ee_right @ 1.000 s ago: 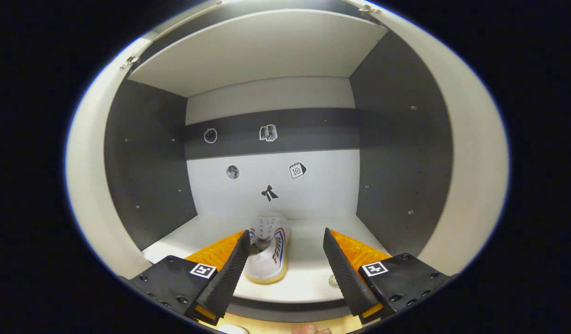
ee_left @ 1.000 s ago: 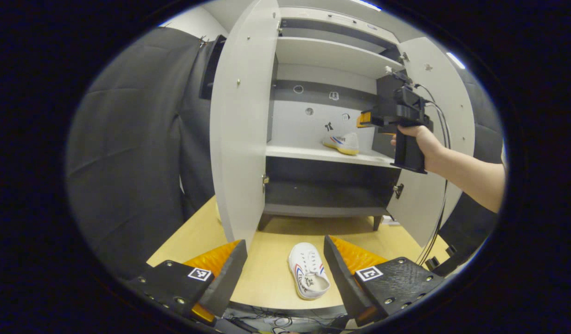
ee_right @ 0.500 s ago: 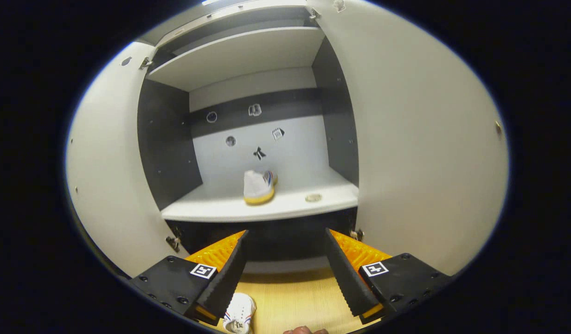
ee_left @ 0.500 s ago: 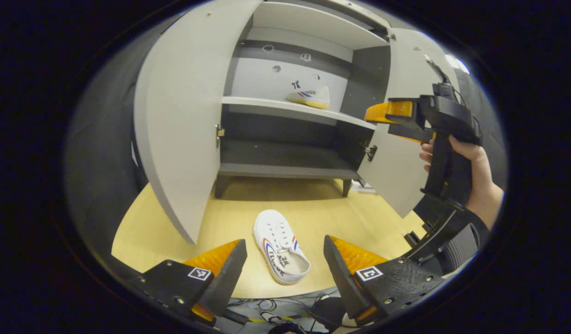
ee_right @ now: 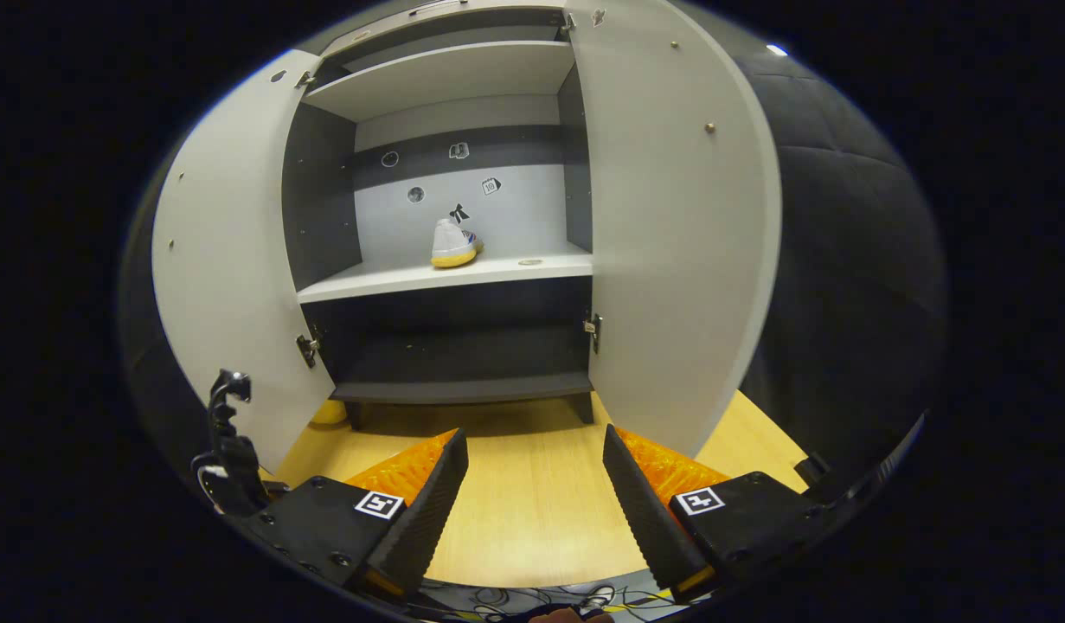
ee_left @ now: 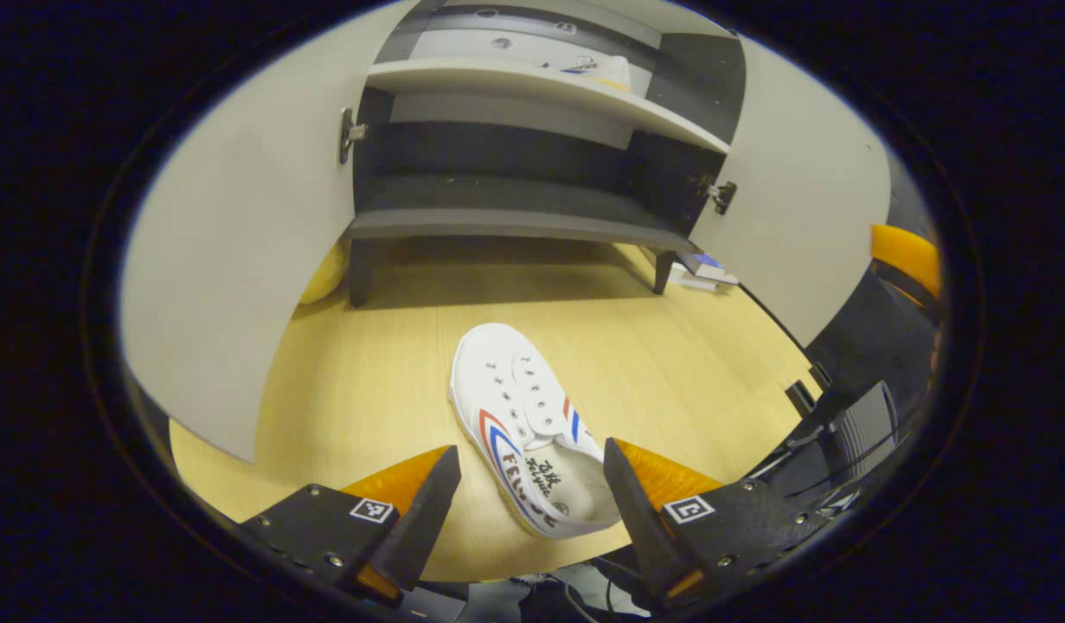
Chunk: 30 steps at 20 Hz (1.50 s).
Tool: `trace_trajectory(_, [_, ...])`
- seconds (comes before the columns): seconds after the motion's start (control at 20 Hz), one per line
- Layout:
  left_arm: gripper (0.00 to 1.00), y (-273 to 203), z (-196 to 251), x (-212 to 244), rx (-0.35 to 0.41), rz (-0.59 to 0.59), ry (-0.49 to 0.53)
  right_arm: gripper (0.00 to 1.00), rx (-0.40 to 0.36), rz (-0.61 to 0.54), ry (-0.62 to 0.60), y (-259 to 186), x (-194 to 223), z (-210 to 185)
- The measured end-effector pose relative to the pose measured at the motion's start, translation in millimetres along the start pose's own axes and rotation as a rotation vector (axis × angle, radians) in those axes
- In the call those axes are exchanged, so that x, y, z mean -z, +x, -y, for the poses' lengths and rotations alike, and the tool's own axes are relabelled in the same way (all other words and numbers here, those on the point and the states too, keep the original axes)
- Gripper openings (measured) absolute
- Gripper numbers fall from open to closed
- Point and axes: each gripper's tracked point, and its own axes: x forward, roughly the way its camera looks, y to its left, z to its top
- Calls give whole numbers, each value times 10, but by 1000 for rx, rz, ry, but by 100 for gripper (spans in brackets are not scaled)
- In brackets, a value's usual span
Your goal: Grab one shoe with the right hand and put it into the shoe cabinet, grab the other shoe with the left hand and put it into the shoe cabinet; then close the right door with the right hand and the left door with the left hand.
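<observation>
A white shoe (ee_left: 528,433) with red and blue stripes lies on the wooden floor (ee_left: 394,381), toe toward the cabinet. My left gripper (ee_left: 528,510) is open just above its heel end, a finger on each side, not touching. The other white shoe (ee_right: 452,244) stands on the cabinet's middle shelf (ee_right: 445,277) and shows again at the top of the left gripper view as the shelved shoe (ee_left: 601,69). My right gripper (ee_right: 532,510) is open and holds nothing, low over the floor in front of the cabinet. Both cabinet doors stand open: left door (ee_right: 229,260), right door (ee_right: 670,225).
The cabinet's dark lower shelf (ee_right: 463,381) has nothing on it. A yellow object (ee_left: 324,272) sits behind the left door. A small stack of books (ee_left: 701,270) lies by the cabinet's right leg. Cables (ee_right: 532,597) lie at the floor's near edge.
My left gripper has dropped down and forward to the shoe on the floor. My right gripper has backed out of the cabinet, leaving the shoe on the middle shelf.
</observation>
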Motion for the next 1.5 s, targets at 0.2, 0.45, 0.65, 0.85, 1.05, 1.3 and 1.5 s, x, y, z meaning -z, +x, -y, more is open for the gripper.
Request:
trace_trajectory(0.2, [93, 298, -154, 53, -13, -43, -33, 98, 62, -44, -19, -256, 183, 297])
trace_trajectory(0.45, [69, 569, -219, 125, -37, -100, -89, 99, 99, -88, -19, -471, 266, 534])
trace_trajectory(0.65, [55, 549, -208, 194, -33, -139, -117, 99, 137, -155, -34, -664, 485, 757])
trace_trajectory(0.85, [47, 563, -227, 183, -55, -143, -157, 100, 200, -213, 7, -866, 740, 1070])
trace_trajectory(1.05, [28, 526, -274, 159, -72, -135, -234, 100, 252, -217, 60, -911, 760, 1307])
trace_trajectory(1.3, [10, 522, -283, 126, -105, -135, -246, 97, 319, -171, 88, -906, 600, 1731])
trace_trajectory(1.5, [9, 408, -302, -161, -162, -96, -162, 100, 387, -135, 177, -799, 506, 2187])
